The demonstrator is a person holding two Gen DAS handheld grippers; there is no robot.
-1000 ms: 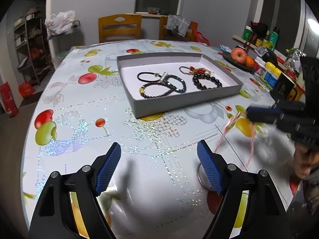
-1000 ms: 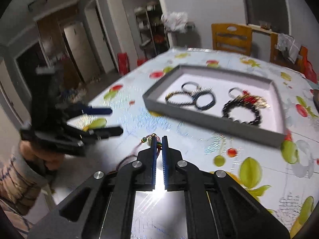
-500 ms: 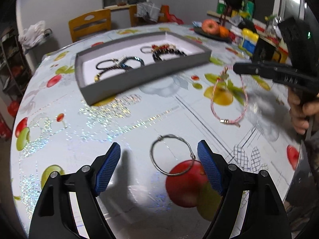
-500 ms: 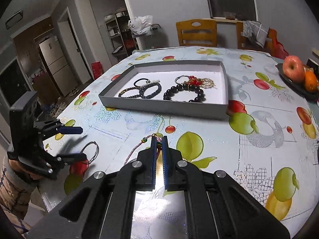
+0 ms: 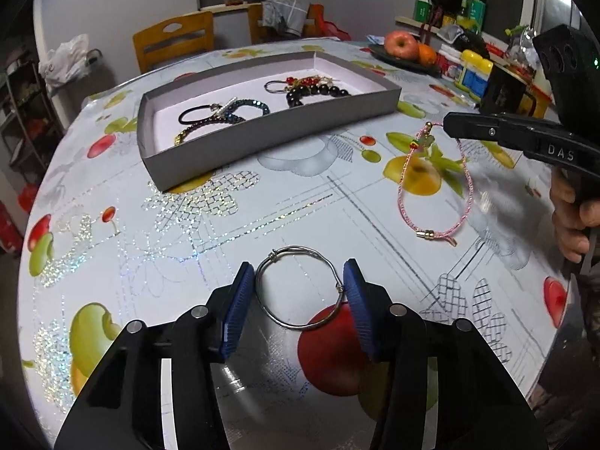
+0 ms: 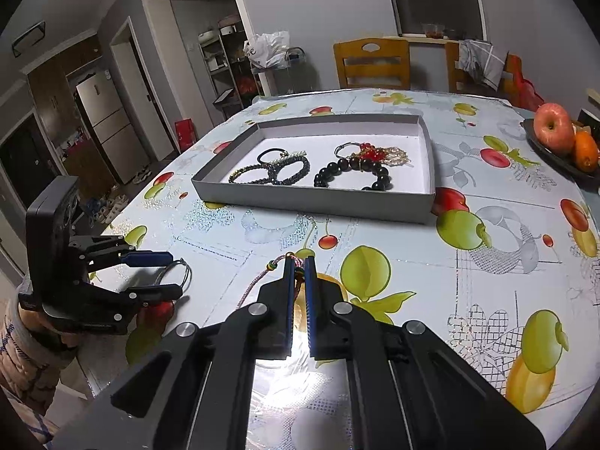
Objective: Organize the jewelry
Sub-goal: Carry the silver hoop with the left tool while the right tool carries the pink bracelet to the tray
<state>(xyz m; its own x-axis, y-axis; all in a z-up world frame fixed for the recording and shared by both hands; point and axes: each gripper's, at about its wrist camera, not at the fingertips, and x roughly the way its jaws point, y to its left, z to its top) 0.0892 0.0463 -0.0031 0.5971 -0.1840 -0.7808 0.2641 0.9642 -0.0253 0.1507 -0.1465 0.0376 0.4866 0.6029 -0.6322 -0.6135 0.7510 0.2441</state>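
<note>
Left claw (image 5: 298, 287) is closing around the wire ring (image 5: 300, 287), which lies flat on the table (image 5: 112, 255) right between the blue pads (image 5: 240, 300). On the claw's right side the pad meets the ring at its wire twist; on the left a sliver of gap seems to remain, so I judge the grip as not yet made. Right claw (image 6: 299, 262) is pinched nearly shut on the pink cord (image 5: 431, 191), gripping it by the beaded end; the rest of the loop lies on the cloth below and to the left of that claw.

Risks, as I judge them: the ring is thin, springy wire, so a squeeze across its width could flex it, pop it out from between the pads, or tip it on edge and send it skidding over the glossy cloth. The pads may also ride over so flat a thing and close on nothing. The cord hangs from one end only; on a lift it could swing, slip, or catch the tray wall (image 6: 315, 202).

Ahead of both claws sits the grey tray (image 5: 262, 131). Inside: dark beaded bracelets (image 6: 273, 168) and a black band on the left, a large black bead bracelet (image 6: 352, 176) and a red and gold piece (image 6: 375, 153) with a small ring on the right. Further right of the right claw, a dish (image 6: 555, 157) holds an apple (image 6: 553, 127) and an orange (image 6: 585, 150).
</note>
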